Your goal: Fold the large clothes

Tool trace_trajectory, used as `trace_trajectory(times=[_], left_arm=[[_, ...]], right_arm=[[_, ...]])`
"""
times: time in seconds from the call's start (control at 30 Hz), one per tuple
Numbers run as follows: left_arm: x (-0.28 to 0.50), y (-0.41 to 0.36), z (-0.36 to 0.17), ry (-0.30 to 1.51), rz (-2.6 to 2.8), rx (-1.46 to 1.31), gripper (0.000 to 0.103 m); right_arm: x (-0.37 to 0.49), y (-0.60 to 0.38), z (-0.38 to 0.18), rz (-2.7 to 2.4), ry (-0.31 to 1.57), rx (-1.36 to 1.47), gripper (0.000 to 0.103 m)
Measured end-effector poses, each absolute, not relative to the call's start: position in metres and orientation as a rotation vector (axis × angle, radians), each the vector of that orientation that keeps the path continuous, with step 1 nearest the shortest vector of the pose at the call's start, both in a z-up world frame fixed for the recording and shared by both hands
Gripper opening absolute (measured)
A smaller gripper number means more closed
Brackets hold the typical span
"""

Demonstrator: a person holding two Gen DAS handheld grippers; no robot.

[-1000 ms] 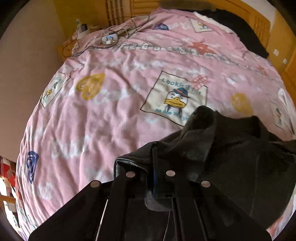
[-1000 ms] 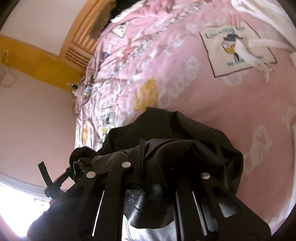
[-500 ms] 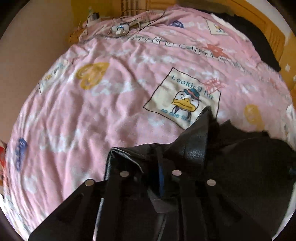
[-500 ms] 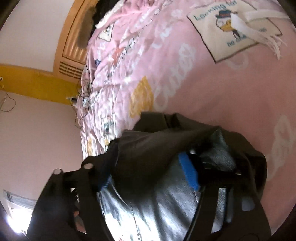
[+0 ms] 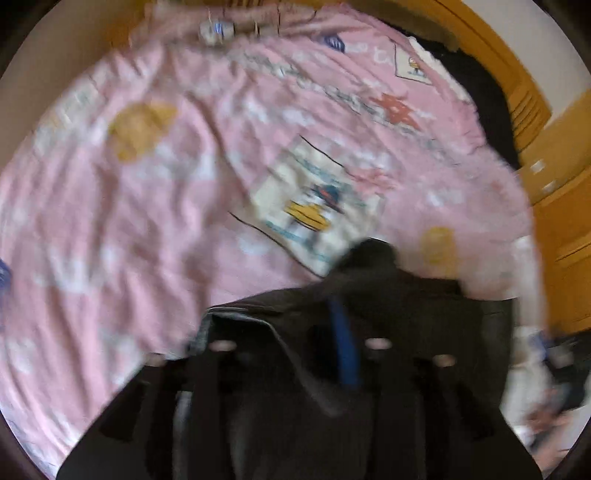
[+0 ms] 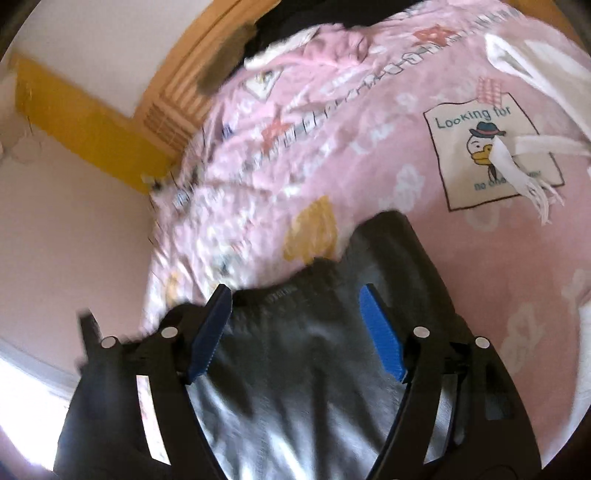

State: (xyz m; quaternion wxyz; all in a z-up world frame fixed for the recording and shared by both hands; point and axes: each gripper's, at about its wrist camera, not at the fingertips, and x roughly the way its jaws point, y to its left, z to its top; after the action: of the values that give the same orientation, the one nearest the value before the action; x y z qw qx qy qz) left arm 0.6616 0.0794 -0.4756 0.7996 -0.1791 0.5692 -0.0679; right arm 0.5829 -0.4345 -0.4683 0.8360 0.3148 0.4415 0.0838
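Note:
A black leather jacket (image 5: 388, 295) lies bunched on the pink bed cover (image 5: 147, 221). In the blurred left wrist view my left gripper (image 5: 280, 328) has its jaws opening. One blue pad (image 5: 343, 350) shows bare, and jacket fabric lies loose over and between the fingers. In the right wrist view the jacket (image 6: 314, 387) is spread shiny under my right gripper (image 6: 295, 295). That gripper's jaws are still opening and its blue pads (image 6: 380, 332) stand wide apart above the leather without pressing on it.
A white fringed garment (image 6: 517, 158) lies on the bed cover (image 6: 406, 277) over a duck print. Dark clothes (image 5: 487, 96) are piled by the wooden headboard (image 5: 517, 85). Cables and a small device (image 5: 216, 27) sit at the far edge. A wall (image 6: 74, 221) runs along the bed's side.
Both grippers were shut on the jacket a second ago. The right one let go first and lifted off the leather; the left one has now parted its jaws too and swung sideways.

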Motion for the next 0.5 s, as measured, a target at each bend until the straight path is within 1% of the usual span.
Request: trace_trajectory(times=[0.03,0.07,0.1,0.13,0.17,0.23,0.33,0.5], left_arm=[[0.666,0.084,-0.479,1.265,-0.153,-0.408,0.063],[0.669,0.088,-0.479,1.290,-0.120,-0.400,0.078],[0.669,0.091,-0.476,1.285,-0.100,-0.388,0.082],[0.669,0.096,-0.470,1.267,-0.072,-0.360,0.083],[0.668,0.099,-0.465,1.246,-0.046,-0.336,0.086],[0.664,0.104,-0.452,1.185,0.039,-0.241,0.087],[0.652,0.101,-0.435,1.099,0.102,-0.119,0.088],[0.626,0.071,-0.419,1.064,-0.012,-0.090,0.088]], right_arm=[[0.582,-0.427,-0.472,0.147,0.960,0.599,0.071],[0.580,-0.421,-0.476,0.126,0.978,0.547,0.071],[0.579,-0.412,-0.481,0.095,0.992,0.471,0.071],[0.575,-0.400,-0.484,0.058,0.987,0.384,0.071],[0.572,-0.394,-0.488,0.033,0.981,0.331,0.071],[0.564,-0.376,-0.493,-0.016,0.956,0.235,0.071],[0.553,-0.358,-0.493,-0.056,0.929,0.194,0.071],[0.532,-0.332,-0.477,-0.028,0.870,0.184,0.074]])
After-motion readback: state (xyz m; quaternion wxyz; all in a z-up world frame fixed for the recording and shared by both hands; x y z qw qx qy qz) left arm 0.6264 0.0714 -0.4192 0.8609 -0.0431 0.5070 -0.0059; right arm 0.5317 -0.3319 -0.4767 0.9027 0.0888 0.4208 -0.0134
